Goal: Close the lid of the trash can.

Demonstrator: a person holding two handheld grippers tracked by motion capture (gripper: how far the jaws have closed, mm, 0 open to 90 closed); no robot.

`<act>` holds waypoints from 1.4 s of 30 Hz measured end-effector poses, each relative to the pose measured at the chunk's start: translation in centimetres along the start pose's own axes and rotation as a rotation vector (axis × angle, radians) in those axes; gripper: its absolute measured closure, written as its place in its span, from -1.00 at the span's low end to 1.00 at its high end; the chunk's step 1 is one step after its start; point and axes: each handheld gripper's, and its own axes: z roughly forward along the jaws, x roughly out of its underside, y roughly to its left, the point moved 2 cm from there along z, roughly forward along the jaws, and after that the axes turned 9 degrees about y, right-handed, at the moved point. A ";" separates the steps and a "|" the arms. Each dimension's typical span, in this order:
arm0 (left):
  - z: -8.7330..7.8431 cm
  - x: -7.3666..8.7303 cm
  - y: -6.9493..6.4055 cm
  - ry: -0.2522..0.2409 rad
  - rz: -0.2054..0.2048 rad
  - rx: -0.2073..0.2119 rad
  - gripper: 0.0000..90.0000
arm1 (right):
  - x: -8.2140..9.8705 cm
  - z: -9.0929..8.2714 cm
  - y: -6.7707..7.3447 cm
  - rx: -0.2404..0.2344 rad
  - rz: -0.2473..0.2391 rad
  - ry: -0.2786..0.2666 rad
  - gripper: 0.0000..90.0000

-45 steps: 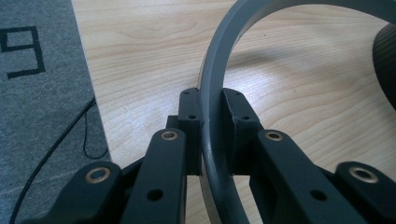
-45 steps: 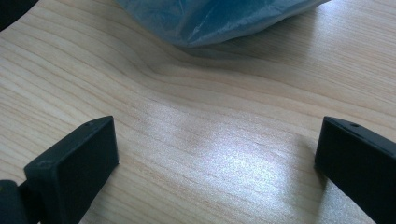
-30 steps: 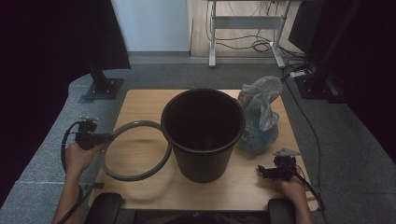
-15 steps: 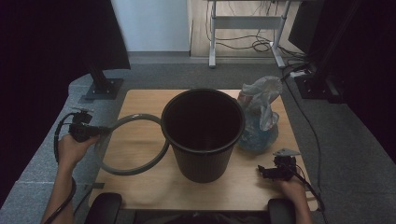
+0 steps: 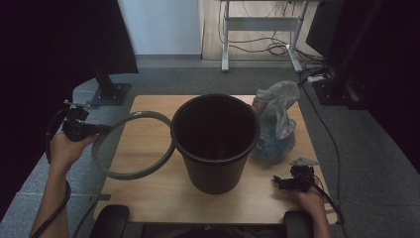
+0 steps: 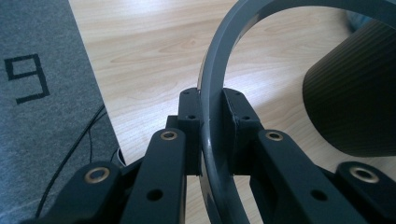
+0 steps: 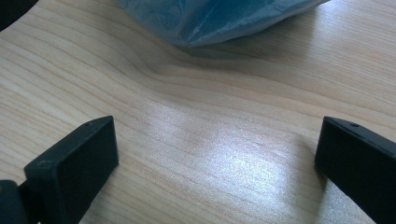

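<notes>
Gripping the grey ring (image 6: 211,93), the left gripper (image 6: 212,114) has its jaws clamped on it. Right gripper (image 7: 215,154) jaws gape over bare table (image 7: 196,154), blue bag (image 7: 210,18) at upper frame.

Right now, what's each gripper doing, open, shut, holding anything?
Left gripper: jaws shut on the grey ring.
Right gripper: jaws open, holding nothing, over the wooden table near the plastic bag.

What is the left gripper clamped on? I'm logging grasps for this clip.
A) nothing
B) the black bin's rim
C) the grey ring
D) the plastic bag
C: the left gripper has its jaws shut on the grey ring, beside the black bin.
</notes>
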 end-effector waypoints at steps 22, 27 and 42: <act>-5.5 -2.0 0.0 -0.036 -0.035 0.001 0.75 | 0.0 0.0 0.0 0.000 0.000 0.000 -1.00; -6.6 -2.7 -0.6 -0.052 -0.022 0.002 0.75 | 0.0 0.0 0.0 0.000 0.000 0.000 -1.00; -5.5 -5.9 -4.3 -0.056 0.053 0.006 0.75 | 0.0 0.0 0.0 0.000 0.000 0.000 -1.00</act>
